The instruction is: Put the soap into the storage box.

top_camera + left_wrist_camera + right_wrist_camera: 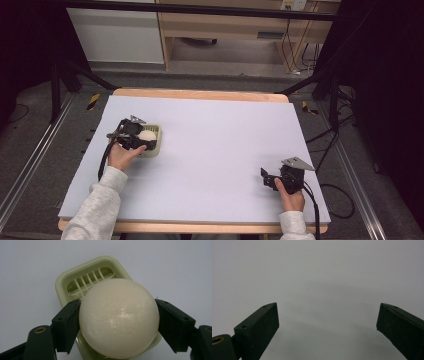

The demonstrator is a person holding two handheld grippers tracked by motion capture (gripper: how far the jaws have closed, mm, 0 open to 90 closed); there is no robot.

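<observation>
Two tongs on a pale tabletop (215, 150), left tongs (117, 322) clamped on a cream round soap (119, 317), one black pad against each side, soap over a green slatted soap dish (75, 277), right tongs (327, 327) apart, nothing between, well away.

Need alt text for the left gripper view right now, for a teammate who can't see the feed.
A round cream-white ball is clamped between the left gripper's two black fingers, just above a pale green slotted dish. The dish sits on a plain light table surface.
</observation>
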